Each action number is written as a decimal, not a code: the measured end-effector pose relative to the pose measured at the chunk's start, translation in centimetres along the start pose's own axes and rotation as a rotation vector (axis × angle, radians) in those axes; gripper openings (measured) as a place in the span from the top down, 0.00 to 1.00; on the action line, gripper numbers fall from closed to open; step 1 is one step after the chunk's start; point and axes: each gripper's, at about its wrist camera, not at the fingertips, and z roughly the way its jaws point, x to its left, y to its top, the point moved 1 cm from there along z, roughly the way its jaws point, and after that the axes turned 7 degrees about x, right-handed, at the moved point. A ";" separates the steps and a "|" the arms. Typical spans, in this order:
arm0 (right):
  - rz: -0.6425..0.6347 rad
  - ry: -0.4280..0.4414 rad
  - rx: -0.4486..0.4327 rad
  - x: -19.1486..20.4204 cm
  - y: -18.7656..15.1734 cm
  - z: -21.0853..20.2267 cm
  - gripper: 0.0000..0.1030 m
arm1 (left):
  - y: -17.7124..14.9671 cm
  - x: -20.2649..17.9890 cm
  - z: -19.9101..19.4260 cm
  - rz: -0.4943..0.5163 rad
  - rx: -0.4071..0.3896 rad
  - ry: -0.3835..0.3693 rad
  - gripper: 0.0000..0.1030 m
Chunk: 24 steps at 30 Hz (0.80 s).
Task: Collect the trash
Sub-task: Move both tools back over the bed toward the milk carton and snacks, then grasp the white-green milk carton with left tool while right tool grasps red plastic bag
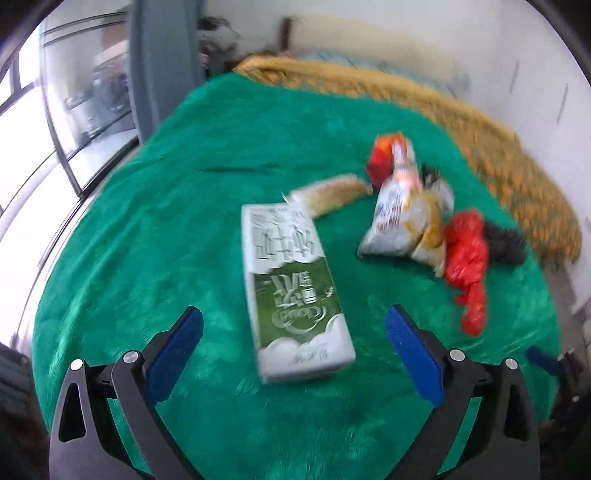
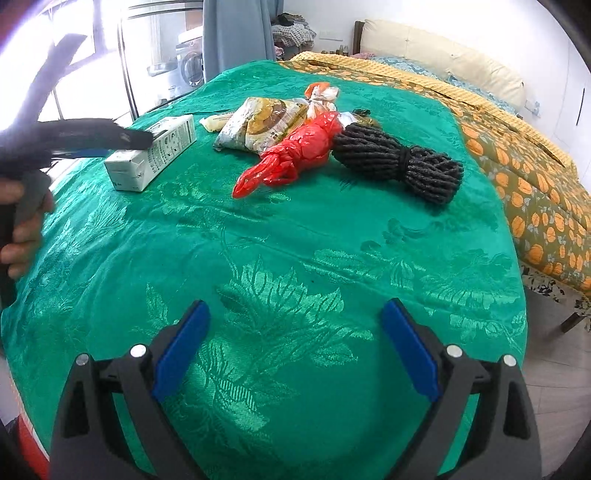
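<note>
A green and white milk carton (image 1: 295,288) lies flat on the green tablecloth (image 1: 184,221), just ahead of my open left gripper (image 1: 293,321), between its blue pads. It also shows in the right wrist view (image 2: 155,151). Beyond it lie a snack bag (image 1: 399,218), a twisted red plastic bag (image 1: 467,266), a small beige wrapper (image 1: 328,194) and a red-orange wrapper (image 1: 384,155). My right gripper (image 2: 295,317) is open and empty over bare cloth, well short of the snack bag (image 2: 258,123) and the red bag (image 2: 295,155). The left gripper (image 2: 92,142) shows at the left, beside the carton.
A coil of black rope (image 2: 399,162) lies right of the red bag. A bed with an orange patterned quilt (image 2: 517,166) stands to the right. A window (image 1: 29,147) and a grey curtain (image 2: 236,33) lie beyond the table.
</note>
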 end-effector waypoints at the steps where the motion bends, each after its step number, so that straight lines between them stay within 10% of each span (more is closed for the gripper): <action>1: 0.000 -0.001 -0.001 0.0 0.0 0.0 0.11 | 0.2 -0.2 0.9 0.015 0.017 0.023 0.05; 6: 0.006 0.003 0.001 -0.1 0.0 0.0 0.11 | 1.2 0.3 3.1 0.042 0.048 0.069 0.05; 12: 0.018 -0.009 -0.001 -0.2 -0.1 -0.2 0.11 | -0.4 0.4 1.7 0.093 0.026 0.003 0.52; 20: 0.036 -0.002 0.010 -0.5 -0.1 -0.1 0.09 | -7.1 -0.2 -2.6 0.087 0.015 -0.081 0.50; 24: 0.049 0.010 0.026 -0.8 0.1 0.0 0.08 | -8.1 -0.6 -2.4 0.124 -0.012 -0.025 0.18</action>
